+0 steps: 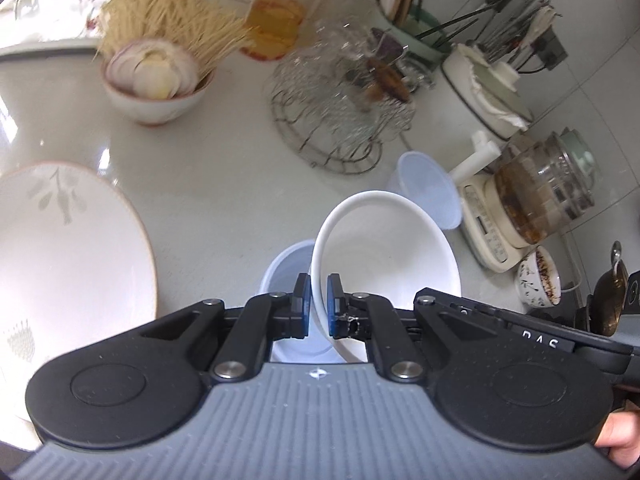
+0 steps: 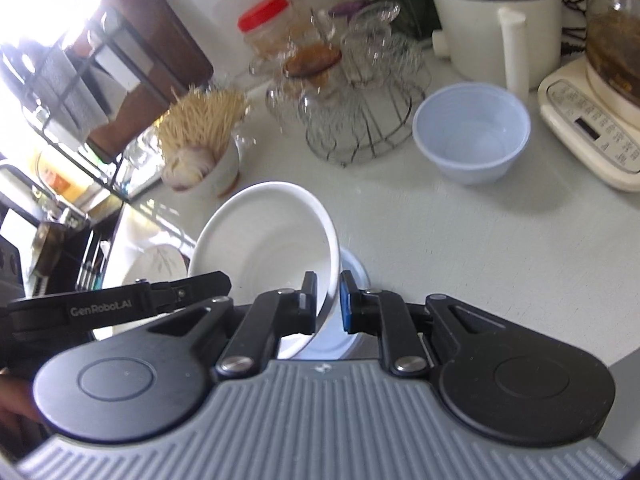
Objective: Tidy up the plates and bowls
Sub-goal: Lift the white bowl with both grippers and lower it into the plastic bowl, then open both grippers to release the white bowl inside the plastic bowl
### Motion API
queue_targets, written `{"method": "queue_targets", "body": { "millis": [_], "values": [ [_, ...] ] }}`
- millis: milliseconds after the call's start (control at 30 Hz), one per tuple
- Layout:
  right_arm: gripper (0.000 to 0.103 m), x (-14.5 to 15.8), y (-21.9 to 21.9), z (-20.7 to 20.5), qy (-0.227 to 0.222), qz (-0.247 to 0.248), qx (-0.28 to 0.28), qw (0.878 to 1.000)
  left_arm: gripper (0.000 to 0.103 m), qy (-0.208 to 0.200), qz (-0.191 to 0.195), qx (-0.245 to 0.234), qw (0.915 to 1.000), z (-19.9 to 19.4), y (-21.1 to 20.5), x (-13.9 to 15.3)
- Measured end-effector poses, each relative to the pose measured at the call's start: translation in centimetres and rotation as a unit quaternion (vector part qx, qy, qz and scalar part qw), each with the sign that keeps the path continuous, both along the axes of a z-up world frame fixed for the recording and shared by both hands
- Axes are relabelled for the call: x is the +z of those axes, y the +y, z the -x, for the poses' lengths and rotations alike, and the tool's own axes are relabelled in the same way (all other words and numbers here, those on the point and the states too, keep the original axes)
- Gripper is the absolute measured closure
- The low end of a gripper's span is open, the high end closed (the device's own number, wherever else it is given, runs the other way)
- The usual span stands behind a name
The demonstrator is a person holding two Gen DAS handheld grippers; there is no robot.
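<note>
A plain white bowl (image 1: 388, 248) hangs tilted over the counter, held by both grippers on opposite sides of its rim. My left gripper (image 1: 319, 304) is shut on its left rim. My right gripper (image 2: 328, 300) is shut on the right rim of the same white bowl (image 2: 264, 240). Just below it sits a pale blue plastic bowl (image 1: 284, 268), partly hidden, also seen under the rim in the right wrist view (image 2: 354, 276). A second pale blue bowl (image 2: 472, 132) stands farther back. A large white plate with a leaf pattern (image 1: 68, 248) lies to the left.
A small bowl of sliced onion (image 1: 156, 80) with a toothpick bundle stands at the back left. A wire rack of glasses (image 1: 340, 108), a red-lidded jar (image 1: 280, 12), a white pot (image 1: 484, 92) and a glass kettle on its base (image 1: 540, 196) crowd the back and right.
</note>
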State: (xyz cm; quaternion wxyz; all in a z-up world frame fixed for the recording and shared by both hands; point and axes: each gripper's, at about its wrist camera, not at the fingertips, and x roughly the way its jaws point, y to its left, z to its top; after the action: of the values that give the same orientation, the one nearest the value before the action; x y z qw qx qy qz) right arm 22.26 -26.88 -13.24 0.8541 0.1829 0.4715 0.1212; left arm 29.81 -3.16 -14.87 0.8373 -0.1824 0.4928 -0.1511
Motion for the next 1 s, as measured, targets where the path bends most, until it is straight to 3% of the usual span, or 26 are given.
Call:
{"method": "queue_targets", "body": {
  "millis": [233,533,600,633,667,733,1000],
  "values": [
    [0.088,-1.6,0.8,-0.4,0.027,-0.002,0.009,1.0,0.094,0.016,-0.012,0.02,0.9996,0.1,0.3,-1.1],
    [0.086,-1.1,1.4,-0.7,0.012,0.012,0.007,1.0,0.091,0.026,-0.019,0.01,0.9994,-0.4,0.3,-1.2],
    [0.085,-1.0,1.4,-0.7,0.009,0.019,0.004,1.0,0.068,0.027,-0.021,0.015,0.9993,-0.4,0.6,-1.2],
    [0.078,-0.9,1.3,-0.6,0.005,0.021,0.0,1.0,0.061,0.023,-0.024,0.017,0.9993,-0.3,0.8,-1.1],
    [0.058,-0.8,1.2,-0.4,-0.001,0.019,-0.005,1.0,0.053,0.018,-0.026,0.02,0.9993,-0.1,1.0,-0.9],
    [0.032,-0.4,1.0,0.0,-0.018,0.016,-0.015,1.0,0.053,0.009,-0.026,0.023,0.9993,0.1,1.3,-0.6],
    [0.03,1.7,1.1,1.4,-0.063,0.024,-0.02,0.998,0.053,-0.021,-0.036,0.004,0.9991,1.1,1.3,1.5]
  ]
}}
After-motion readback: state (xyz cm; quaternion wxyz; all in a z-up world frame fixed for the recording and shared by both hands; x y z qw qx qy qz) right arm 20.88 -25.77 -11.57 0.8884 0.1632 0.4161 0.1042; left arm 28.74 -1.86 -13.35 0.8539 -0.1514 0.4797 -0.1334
